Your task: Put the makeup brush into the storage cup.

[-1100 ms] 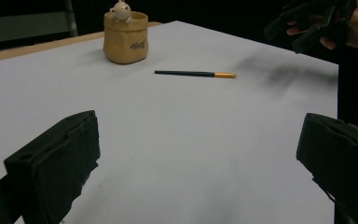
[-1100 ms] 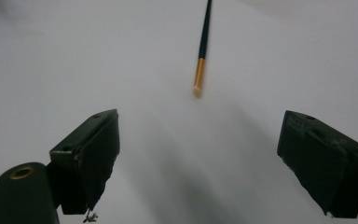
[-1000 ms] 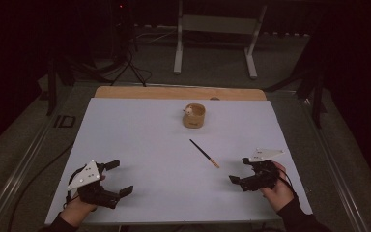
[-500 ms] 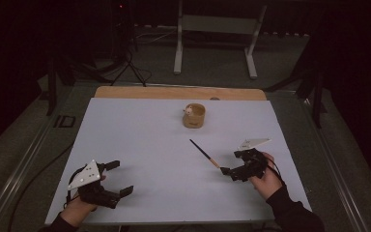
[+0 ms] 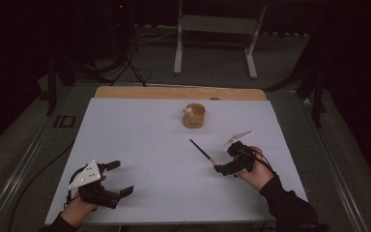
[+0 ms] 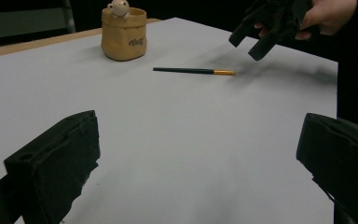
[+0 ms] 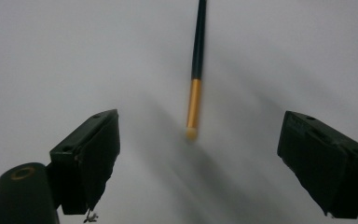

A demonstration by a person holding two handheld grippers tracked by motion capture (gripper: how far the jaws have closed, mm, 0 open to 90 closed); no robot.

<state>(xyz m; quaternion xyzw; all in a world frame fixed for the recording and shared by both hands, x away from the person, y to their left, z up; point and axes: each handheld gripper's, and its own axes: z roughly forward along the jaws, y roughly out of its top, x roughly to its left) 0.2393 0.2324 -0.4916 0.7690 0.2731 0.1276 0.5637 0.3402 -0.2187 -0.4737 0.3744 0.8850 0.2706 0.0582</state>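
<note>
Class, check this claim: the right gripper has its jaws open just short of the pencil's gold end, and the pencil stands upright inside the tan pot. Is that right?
Not quite. The pencil lies flat on the white table, apart from the tan pot, as the high view shows. The rest holds: the right gripper has its jaws open just short of the gold end.

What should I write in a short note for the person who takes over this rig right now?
Right gripper: open, just short of the gold end of the pencil, jaws either side of its line, not touching it.
Left gripper: open, holds nothing, near the front left of the table.
The pencil lies flat mid-table; the tan cup stands upright beyond it, apart from it.
Done: the approach to the pencil.
Left: close on the pencil and lift it; the cup is probably where it goes.
</note>
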